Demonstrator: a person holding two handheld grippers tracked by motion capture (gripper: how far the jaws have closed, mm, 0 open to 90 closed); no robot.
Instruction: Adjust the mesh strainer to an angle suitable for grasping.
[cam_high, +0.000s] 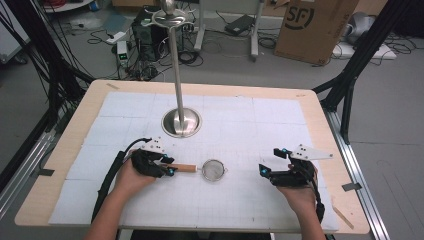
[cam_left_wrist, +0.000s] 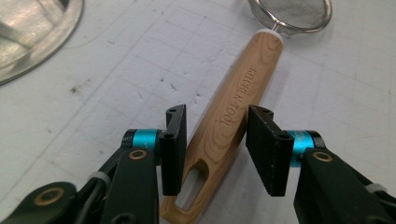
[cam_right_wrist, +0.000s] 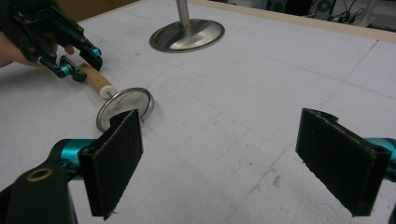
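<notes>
Wooden-handled strainer (cam_high: 202, 169) lies on the white mat (cam_high: 240, 135), near the middle of the table.
Left gripper (cam_left_wrist: 215, 140) straddles the handle (cam_left_wrist: 236, 112), jaws narrow, perhaps just touching the wood. Right gripper (cam_right_wrist: 233, 163) rests well to the right, jaws wide with nothing between. Metal stand (cam_high: 181, 120) sits farther back.

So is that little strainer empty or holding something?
Empty: the strainer lies flat on the table, its mesh bare in the high view.

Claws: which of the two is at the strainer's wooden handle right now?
The left claw: its jaws straddle the wooden handle of the strainer, with gaps showing either side. The right claw sits wide open over bare mat.
</notes>
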